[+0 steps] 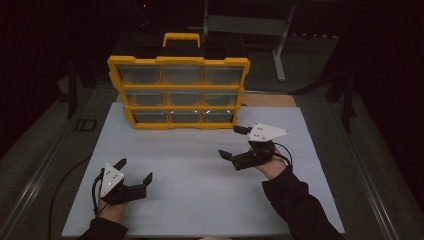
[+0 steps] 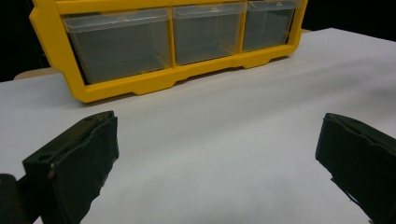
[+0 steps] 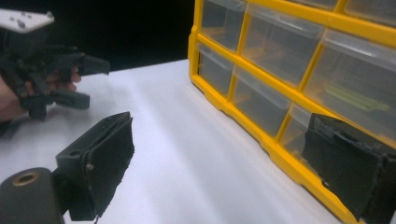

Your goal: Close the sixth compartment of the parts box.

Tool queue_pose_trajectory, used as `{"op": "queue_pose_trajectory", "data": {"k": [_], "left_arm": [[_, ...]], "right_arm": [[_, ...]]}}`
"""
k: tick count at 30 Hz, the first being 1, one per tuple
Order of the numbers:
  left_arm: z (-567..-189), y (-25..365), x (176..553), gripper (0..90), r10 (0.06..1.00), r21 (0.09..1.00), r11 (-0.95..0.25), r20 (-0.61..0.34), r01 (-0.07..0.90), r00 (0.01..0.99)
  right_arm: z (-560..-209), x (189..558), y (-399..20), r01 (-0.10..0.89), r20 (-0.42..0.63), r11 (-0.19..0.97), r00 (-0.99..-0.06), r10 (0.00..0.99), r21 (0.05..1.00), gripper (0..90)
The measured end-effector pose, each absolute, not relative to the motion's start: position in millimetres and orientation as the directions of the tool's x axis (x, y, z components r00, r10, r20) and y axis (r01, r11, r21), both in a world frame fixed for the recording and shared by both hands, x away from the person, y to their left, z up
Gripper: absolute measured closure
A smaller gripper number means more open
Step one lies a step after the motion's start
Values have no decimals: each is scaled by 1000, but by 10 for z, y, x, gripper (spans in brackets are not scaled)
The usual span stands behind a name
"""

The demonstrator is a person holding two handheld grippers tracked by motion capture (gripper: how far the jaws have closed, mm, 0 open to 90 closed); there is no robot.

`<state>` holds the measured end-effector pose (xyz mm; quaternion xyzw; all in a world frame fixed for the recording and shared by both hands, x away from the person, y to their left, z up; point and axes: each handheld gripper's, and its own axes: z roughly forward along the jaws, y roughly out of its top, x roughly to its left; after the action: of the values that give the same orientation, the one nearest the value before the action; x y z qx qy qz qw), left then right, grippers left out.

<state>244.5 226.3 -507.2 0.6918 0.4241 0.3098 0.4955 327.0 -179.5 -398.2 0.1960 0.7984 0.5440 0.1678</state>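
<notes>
Nothing started yet, by the look of it. The yellow drawer organizer stands upright at the far side of the tabletop, all nine clear drawers pushed in and flush with the frame, handle on top.

Right gripper hovers just in front of the organizer's lower right corner, jaws spread wide, holding nothing. In the right gripper view the bottom-row drawers sit close ahead of its jaws, near but not touching; some yellowish bits show inside a drawer farther up, too blurred to name.

Left gripper is low over the tabletop, well back from the organizer and on its left-hand side, jaws also wide and empty. In the left gripper view the bottom row of drawers lies ahead across bare white surface, and those look empty.

Judgement: work is at the approach stage. The right gripper is the nearer one and seems lined up for a lower drawer, though which drawer I cannot tell. Left to do: reach a drawer front, pinch it, pull it out, and whatever follows. No drawer is out, nothing is on the tabletop besides the organizer.
</notes>
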Motion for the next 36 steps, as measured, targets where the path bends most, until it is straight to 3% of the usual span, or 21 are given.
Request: {"op": "queue_pose_trajectory", "data": {"k": [36], "left_arm": [[-5081,2263,2450,3,891,945,-158,12,286,455]], "right_arm": [[-4671,2900,-2718,239,19,301,-809,587,923,87]]}}
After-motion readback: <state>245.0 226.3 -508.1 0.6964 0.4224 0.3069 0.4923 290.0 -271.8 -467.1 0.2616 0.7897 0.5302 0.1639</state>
